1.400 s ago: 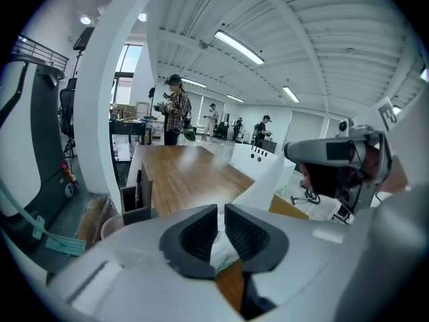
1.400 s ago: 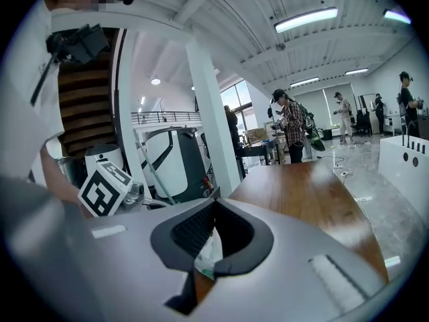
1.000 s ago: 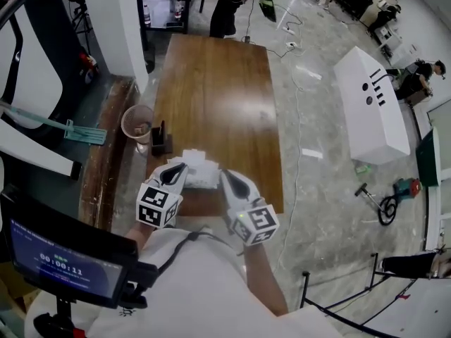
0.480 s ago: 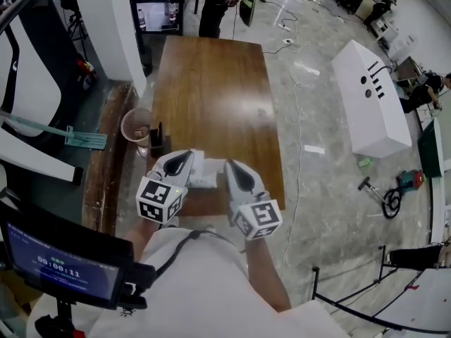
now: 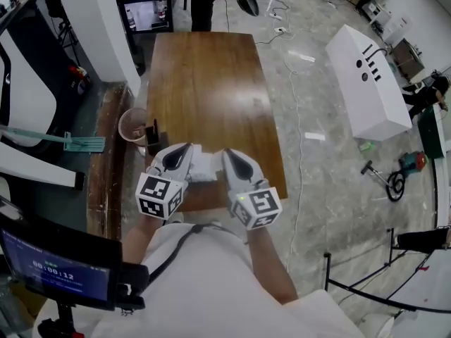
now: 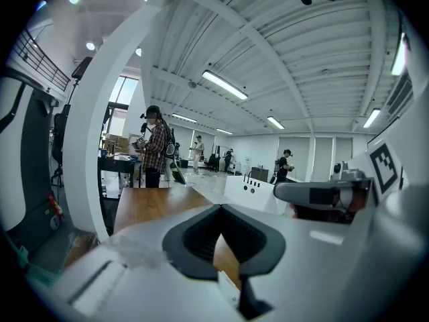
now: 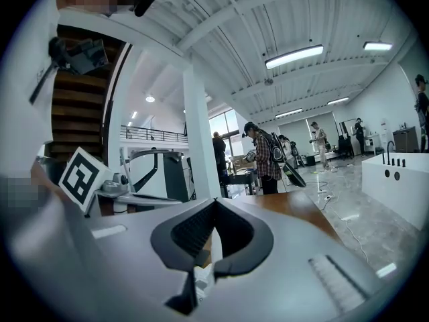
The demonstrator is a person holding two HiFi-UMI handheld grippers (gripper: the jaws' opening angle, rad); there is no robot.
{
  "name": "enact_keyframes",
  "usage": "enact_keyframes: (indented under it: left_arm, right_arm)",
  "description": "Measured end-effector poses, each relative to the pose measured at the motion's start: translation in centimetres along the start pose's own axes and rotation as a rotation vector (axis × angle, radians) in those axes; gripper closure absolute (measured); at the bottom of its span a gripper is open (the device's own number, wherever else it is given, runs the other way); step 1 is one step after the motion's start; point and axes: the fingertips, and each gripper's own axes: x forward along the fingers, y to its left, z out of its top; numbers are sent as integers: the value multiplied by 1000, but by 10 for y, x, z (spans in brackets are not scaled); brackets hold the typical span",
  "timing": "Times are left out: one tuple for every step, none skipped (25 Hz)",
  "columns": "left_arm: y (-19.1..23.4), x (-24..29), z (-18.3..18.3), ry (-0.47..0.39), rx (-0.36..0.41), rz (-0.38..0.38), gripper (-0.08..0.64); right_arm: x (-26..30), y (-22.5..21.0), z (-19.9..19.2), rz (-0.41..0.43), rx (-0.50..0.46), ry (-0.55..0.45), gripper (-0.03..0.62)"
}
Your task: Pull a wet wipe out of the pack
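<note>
The wet wipe pack (image 5: 205, 166) lies at the table's (image 5: 204, 76) near edge, lengthwise along it. It sits between the left gripper (image 5: 184, 151) and right gripper (image 5: 229, 155), equally near both. Each gripper's jaws are closed tip to tip and seemingly empty.

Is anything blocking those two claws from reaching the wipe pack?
Nothing visible does. The pack lies at the table's near edge, flanked closely by the left gripper and the right gripper.
</note>
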Motion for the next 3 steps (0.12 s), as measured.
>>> enact_keyframes:
  left_arm:
    - [-1,0,0,0,0,0,557]
    - [-1,1,0,1,0,-1,557]
    - [-2,1,0,1,1,-2,557]
  right_arm:
    - [0,-1,0,0,-1,1,584]
    - [-1,-1,1,0,-2,2,584]
    - [-2,-2,1,0,-2,4,584]
